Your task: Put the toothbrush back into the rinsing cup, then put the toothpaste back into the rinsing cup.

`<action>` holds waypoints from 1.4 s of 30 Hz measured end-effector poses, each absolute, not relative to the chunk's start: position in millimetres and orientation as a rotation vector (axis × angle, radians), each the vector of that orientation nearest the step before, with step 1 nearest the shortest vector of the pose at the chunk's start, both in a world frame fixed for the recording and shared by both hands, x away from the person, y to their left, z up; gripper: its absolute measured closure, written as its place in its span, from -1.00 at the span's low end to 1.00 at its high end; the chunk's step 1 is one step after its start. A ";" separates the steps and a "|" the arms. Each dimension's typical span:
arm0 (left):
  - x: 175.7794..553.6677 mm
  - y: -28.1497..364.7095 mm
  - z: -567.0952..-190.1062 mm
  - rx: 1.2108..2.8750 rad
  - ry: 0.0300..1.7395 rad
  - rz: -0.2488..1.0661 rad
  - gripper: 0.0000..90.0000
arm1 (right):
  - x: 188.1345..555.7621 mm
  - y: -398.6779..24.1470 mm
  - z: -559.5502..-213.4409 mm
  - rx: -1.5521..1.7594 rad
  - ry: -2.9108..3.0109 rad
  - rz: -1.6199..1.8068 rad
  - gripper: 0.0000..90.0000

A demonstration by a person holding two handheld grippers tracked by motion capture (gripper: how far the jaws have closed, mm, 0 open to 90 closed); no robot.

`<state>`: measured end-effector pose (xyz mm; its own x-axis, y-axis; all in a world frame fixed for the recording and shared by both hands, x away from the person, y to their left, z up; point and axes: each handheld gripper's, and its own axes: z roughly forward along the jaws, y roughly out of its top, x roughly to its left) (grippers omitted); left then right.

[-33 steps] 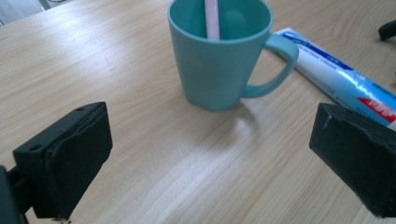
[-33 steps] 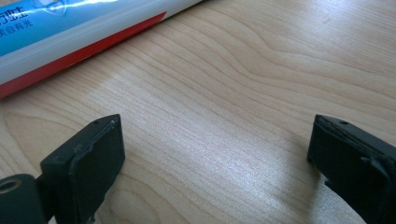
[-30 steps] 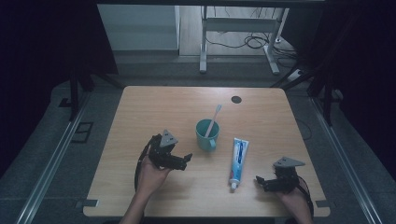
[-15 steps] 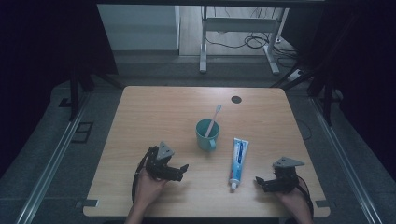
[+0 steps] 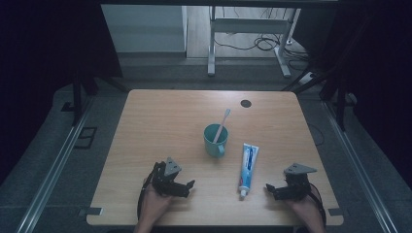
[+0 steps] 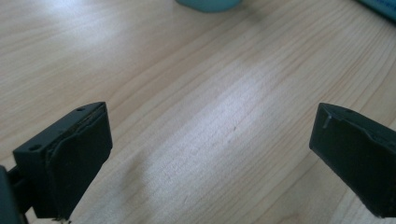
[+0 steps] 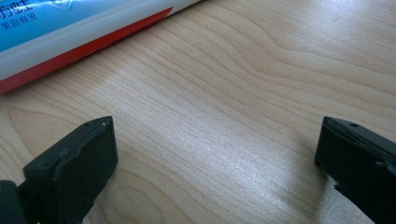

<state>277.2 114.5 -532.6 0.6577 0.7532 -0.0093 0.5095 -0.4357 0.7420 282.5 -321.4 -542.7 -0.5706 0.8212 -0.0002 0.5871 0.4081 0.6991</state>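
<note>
My left gripper (image 5: 187,186): jaws spread wide, holding nothing, low over bare wood near my edge of the table (image 5: 160,121).
My right gripper (image 5: 270,188): jaws equally wide apart, empty, resting low at the near right.
What my jaws touch: nothing but air; I see plain wood grain between both pairs.
Toothpaste tube (image 5: 248,167): lies flat just to the left of my right gripper, cap end toward me, close but apart from it. In the right gripper view its blue, white and red side (image 7: 70,32) crosses just ahead of the jaws.
Teal cup (image 5: 214,140): upright, ahead and to the right of my left gripper, well apart.
Toothbrush (image 5: 222,124): stands leaning inside the cup, head up.
Why placed so: I judge the brush is parked handle-down for an easy pinch, and the tube lies flat so wide jaws can straddle it.
</note>
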 end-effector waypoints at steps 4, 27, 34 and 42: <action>277.1 111.9 -539.0 2.166 0.974 0.408 -1.00 | 282.4 -321.4 -542.7 1.218 2.325 0.949 -1.00; 281.0 110.9 -544.6 2.231 1.011 0.352 -1.00 | 281.0 -323.1 -529.5 1.222 2.341 1.036 -0.50; 281.0 111.3 -544.6 2.229 1.012 0.352 -0.99 | 281.9 -326.3 -520.6 1.232 2.359 1.110 -0.08; 281.1 111.5 -544.6 2.226 1.014 0.354 -0.98 | 282.7 -313.8 -508.9 1.144 2.423 1.143 0.63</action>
